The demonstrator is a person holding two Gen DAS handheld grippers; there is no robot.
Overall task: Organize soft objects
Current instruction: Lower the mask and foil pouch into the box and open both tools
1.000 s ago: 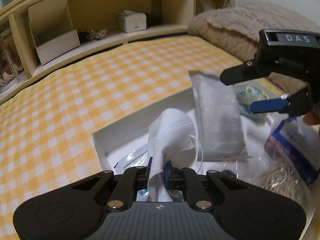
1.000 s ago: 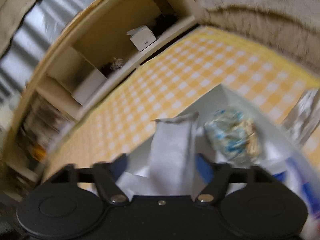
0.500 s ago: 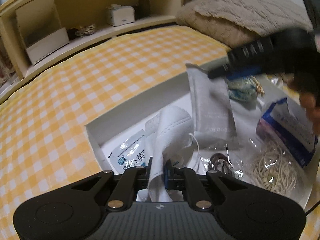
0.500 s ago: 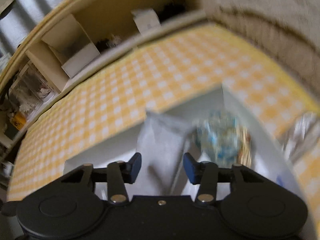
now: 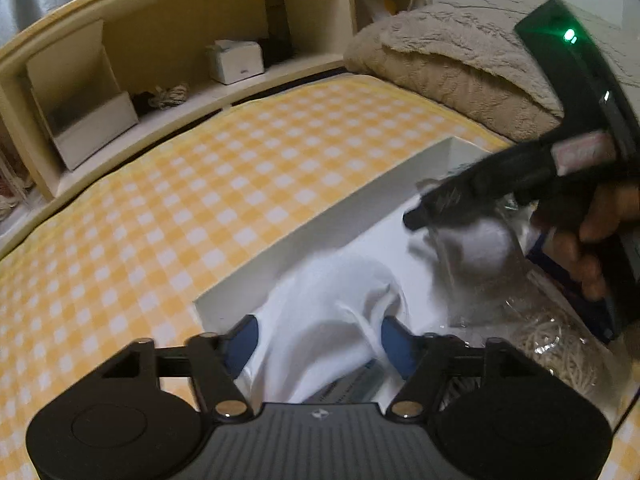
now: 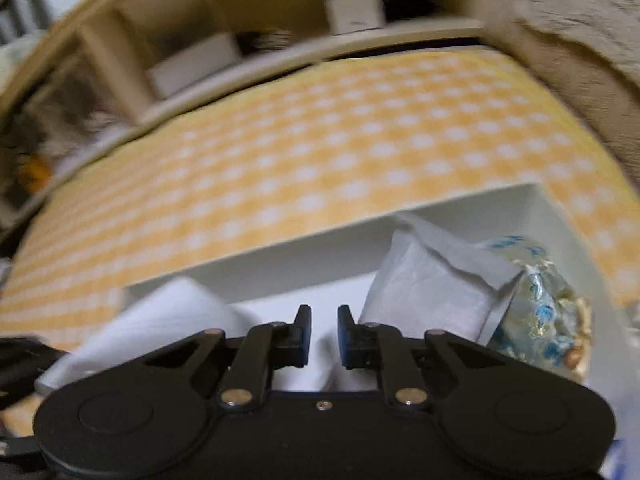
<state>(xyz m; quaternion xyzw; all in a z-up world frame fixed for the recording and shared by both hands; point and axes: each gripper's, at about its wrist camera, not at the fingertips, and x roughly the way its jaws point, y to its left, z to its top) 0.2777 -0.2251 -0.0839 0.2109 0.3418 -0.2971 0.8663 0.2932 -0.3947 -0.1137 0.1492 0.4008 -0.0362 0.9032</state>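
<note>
White cloth (image 5: 320,312) lies in the shallow white tray (image 5: 304,248), between the left gripper's (image 5: 316,340) wide-apart jaws. Right gripper (image 6: 323,332) jaws nearly together; blur hides any hold. Withdraw left gripper straight back, avoid snagging folds.

Yellow-and-white checked sheet (image 5: 248,184); white box (image 5: 304,240); white cloth (image 5: 320,320); beige blanket (image 5: 452,64); black claws with blue pads (image 5: 240,344); blue-speckled packet (image 6: 540,312).

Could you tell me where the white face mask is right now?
In the left wrist view, the white face mask lies in the white box, near its left end, between the open left tool's blue fingers.
</note>
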